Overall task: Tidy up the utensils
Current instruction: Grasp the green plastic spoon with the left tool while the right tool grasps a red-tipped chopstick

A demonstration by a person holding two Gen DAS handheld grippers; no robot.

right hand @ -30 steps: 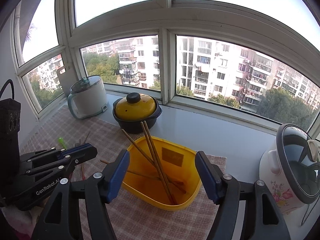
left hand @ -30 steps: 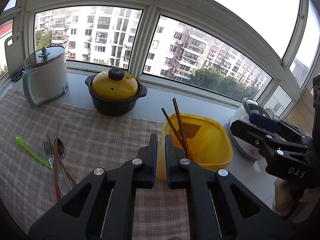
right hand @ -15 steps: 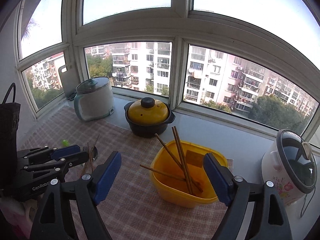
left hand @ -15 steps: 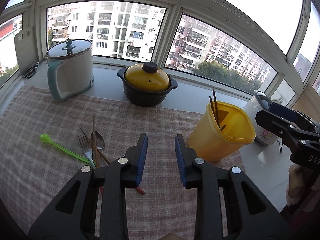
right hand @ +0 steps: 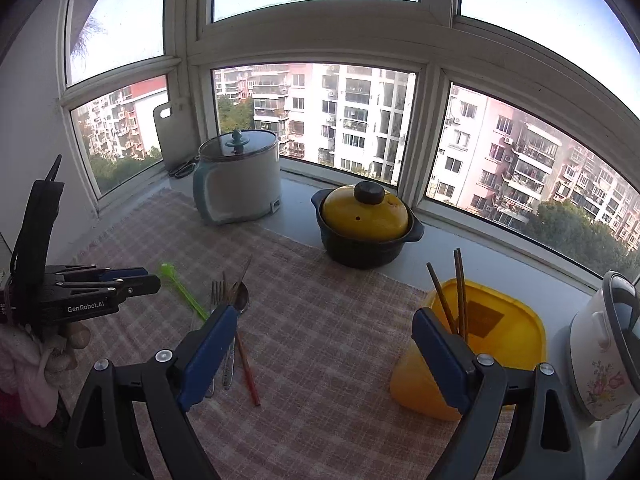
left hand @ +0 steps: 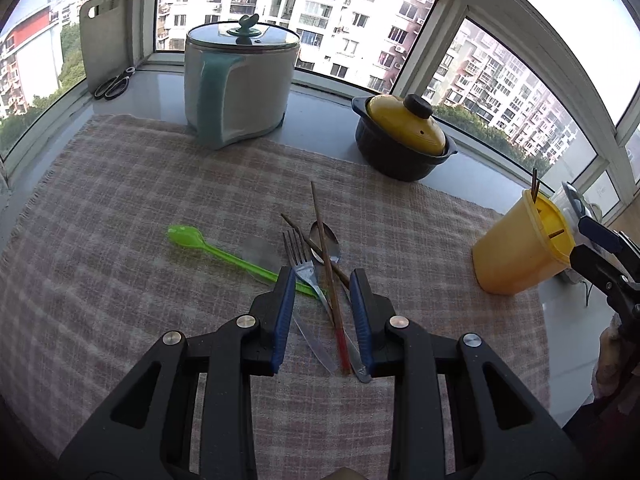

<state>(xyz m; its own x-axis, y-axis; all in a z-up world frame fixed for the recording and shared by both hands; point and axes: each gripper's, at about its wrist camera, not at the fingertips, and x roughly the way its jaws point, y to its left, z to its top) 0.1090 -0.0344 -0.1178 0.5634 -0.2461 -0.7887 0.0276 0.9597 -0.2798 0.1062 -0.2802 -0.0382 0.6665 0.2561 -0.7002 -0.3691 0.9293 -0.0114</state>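
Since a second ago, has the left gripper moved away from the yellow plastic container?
Yes. The left gripper moved from the yellow plastic container leftward, to the loose utensils on the checked cloth.

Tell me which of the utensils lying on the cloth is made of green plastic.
The green spoon, lying leftmost in the pile with its bowl pointing away to the left. The fork, metal spoon and chopsticks beside it are metal or wood.
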